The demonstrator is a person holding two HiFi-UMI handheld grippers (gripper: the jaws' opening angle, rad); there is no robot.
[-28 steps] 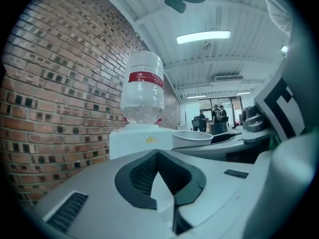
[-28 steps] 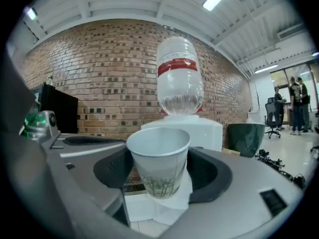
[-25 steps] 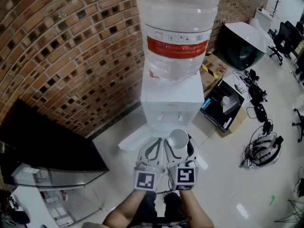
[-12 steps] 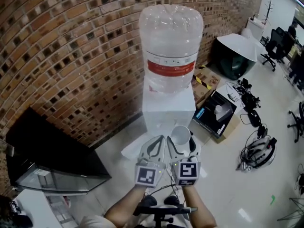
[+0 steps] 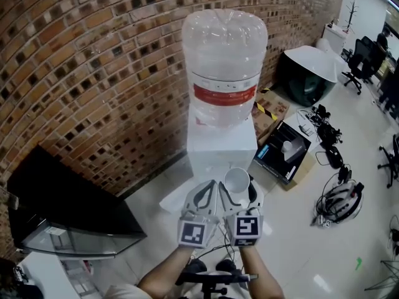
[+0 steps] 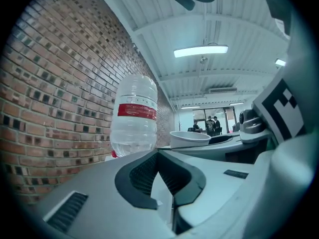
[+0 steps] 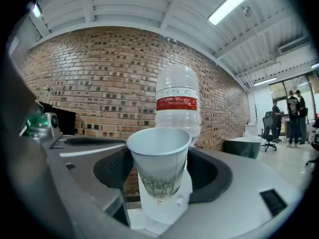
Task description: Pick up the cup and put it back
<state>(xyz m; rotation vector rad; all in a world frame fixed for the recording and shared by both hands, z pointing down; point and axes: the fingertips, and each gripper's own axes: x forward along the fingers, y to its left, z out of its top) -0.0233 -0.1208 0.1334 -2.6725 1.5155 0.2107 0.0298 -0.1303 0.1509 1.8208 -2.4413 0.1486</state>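
My right tongs point(image 7: 160, 176) grasp the paper cup point(image 7: 158, 151) upright by its sides, aloft before the water dispenser point(image 5: 222, 145) so it won't tip, while my left tongs point(image 6: 160, 169) sit clenched, empty.

No words, brand names or numbers can be read anywhere.

- Clear plastic water bottle point(image 5: 224, 61): a red label band point(image 5: 224, 95) runs round its middle. Its print is too small to read, as is the row of small marks on the white strip above.
- White paper cup point(image 7: 160, 158): greenish tree-like print on the lower wall, no lettering.
- Left claw point(image 5: 210, 189): its cube shows a black-and-white square marker point(image 5: 192, 234), a pattern and not text.
- Right claw point(image 5: 238, 185): the same kind of square marker point(image 5: 247, 226).
- Brown cardboard box point(image 5: 271, 108) by the brick wall: yellow-and-black striped tape.
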